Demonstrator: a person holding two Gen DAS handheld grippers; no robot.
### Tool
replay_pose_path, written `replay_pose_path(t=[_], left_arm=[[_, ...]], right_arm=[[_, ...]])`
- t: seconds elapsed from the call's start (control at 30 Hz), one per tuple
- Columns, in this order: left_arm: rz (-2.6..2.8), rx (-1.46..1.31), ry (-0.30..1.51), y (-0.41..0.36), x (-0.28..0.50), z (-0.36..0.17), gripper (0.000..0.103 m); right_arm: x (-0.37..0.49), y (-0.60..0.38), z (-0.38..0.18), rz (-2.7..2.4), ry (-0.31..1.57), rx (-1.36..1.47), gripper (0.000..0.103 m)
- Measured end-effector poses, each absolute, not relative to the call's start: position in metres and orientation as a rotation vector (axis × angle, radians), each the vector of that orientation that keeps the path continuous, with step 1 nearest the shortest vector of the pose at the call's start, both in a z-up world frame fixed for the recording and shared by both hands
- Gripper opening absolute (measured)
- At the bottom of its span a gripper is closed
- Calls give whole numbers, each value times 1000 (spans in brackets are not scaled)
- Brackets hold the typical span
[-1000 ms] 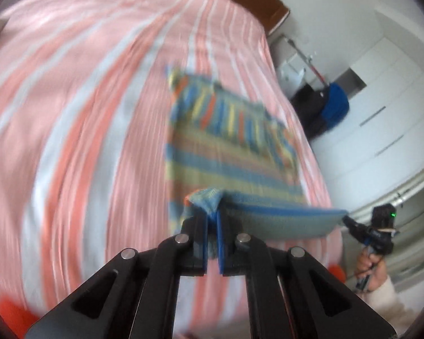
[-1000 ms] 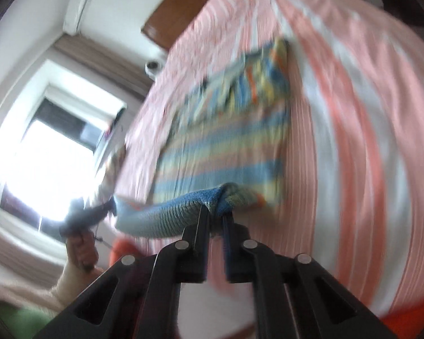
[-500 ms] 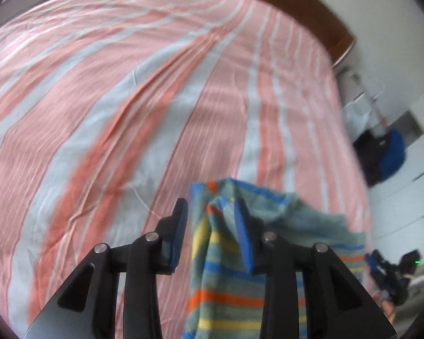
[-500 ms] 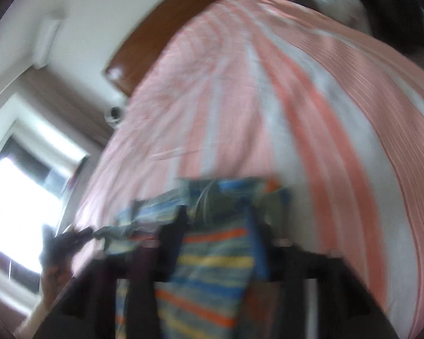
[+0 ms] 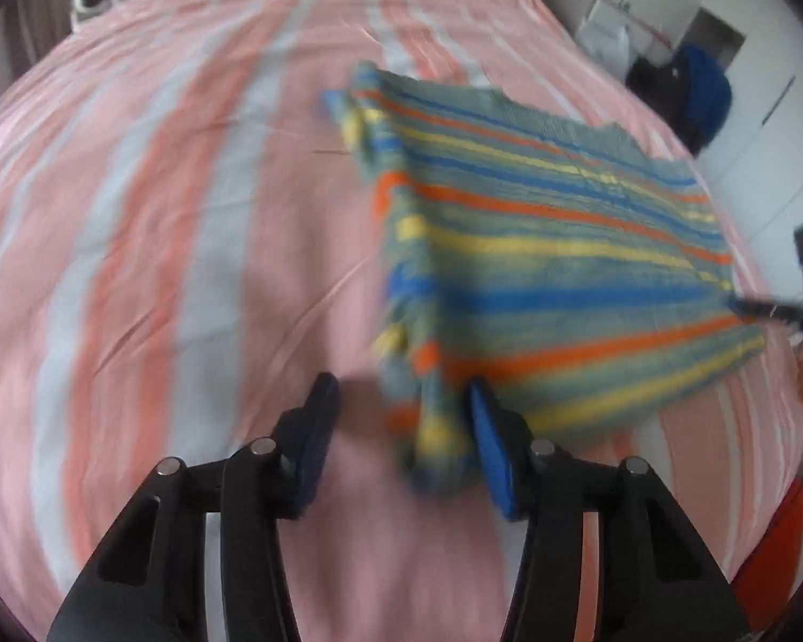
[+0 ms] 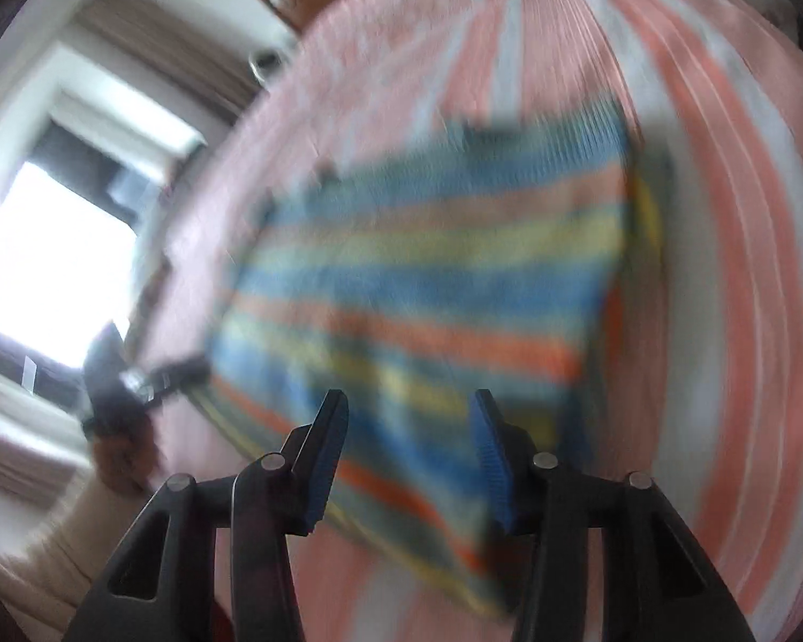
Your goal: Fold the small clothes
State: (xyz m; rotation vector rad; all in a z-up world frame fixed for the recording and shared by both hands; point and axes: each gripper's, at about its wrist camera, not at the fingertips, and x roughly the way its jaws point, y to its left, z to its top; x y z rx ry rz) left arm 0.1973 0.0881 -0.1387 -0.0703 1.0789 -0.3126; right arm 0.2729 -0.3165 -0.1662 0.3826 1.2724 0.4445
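Your left tool point(image 5: 401, 417) is spread wide with nothing pinched, the near corner of the striped garment point(image 5: 551, 246) lying between its fingers on the pink-striped bed point(image 5: 160, 214). Your right tool point(image 6: 409, 444) is equally wide open over the folded garment's near edge, gripping nothing. Only the left view shows the blue bundle point(image 5: 704, 91) beyond the bed; only the right view shows the bright window point(image 6: 48, 262).
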Motion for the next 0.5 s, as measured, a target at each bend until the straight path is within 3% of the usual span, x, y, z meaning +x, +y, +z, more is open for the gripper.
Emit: replay_pose_path(t=[0.07,0.2,0.27,0.33,0.5], left_arm=[[-264,-72,1060,97,172,-123,65],[-225,-31,915,94,120,-89,91],[-196,-20,872,85,101,-86,93],[-154,-10,841,73,89,-90,95],[-96,2,834,51,87,-128,95]], right_arm=[[238,-327,-173,331,1304,276,44],[176,-342,-142,258,1150,210,49],[155,-348,-133,232,1075,264,61],[133,-352,-133,171,986,288,66],[103,-349,-153,24,904,214,66]])
